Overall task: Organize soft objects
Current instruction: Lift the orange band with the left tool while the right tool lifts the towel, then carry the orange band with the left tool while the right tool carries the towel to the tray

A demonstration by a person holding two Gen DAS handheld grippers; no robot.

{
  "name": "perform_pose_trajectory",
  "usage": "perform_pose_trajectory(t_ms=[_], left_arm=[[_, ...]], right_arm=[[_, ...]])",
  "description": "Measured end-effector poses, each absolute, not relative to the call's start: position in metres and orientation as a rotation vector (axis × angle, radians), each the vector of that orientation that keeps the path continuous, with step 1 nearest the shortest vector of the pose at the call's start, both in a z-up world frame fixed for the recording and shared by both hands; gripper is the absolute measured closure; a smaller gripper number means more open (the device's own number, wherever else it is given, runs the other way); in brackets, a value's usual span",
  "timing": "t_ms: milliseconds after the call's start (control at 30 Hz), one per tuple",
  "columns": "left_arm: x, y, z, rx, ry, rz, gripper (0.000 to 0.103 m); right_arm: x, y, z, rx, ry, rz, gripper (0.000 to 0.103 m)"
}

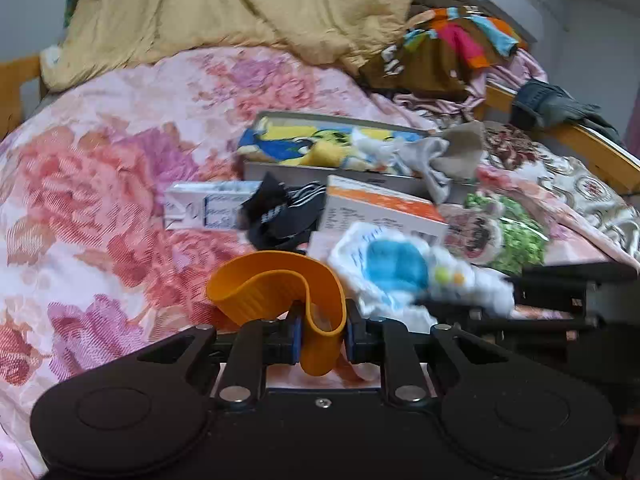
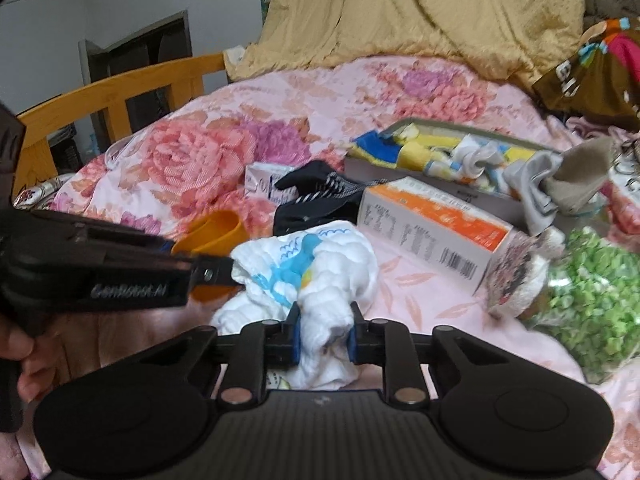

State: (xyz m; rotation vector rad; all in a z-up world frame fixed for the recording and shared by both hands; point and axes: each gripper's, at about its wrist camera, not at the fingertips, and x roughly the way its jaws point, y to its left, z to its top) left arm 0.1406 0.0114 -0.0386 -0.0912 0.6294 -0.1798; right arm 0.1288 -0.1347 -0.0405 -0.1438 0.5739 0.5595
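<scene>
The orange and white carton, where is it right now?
The orange and white carton lies on the floral bedspread, centre-right in the right wrist view, just behind the white cloth and in front of the grey tray.

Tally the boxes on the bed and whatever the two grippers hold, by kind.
Closed cartons: 2, white-blue carton and orange carton
Open boxes: 1, open box
Strips: 1, orange rubbery strip in left gripper
Cloths: 1, white cloth in right gripper
Total: 5
</scene>
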Motion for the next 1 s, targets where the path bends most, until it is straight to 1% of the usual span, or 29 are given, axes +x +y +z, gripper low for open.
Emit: perform_pose_trajectory(t_ms=[300,500,667,833,1000], left_arm=[[0.127,0.005,-0.025,-0.079,0.513,-0.206,0.082],[0.129,0.005,-0.015,-0.102,0.467,-0.18,0.082],[0.129,0.001,-0.012,-0.046,0.435,-0.178,0.082],[0.134,-0.002,-0.006,-0.025,0.437,-0.193,0.082],[0.172,-0.004,0.011,-0.04,0.432,-0.19,0.082]], right_arm=[[0.116,-0.155,-0.015,-0.112,0.391,0.476,0.082],[0.116,-0.159,0.0,-0.103,0.324,0.438,0.082],[0.123,-0.166,0.012,-0.1,0.276,0.431,0.082],[0.15,-0.173,0.021,-0.103,0.243,0.433,0.082],[0.201,-0.187,0.033,-0.047,0.207,0.421,0.082]])
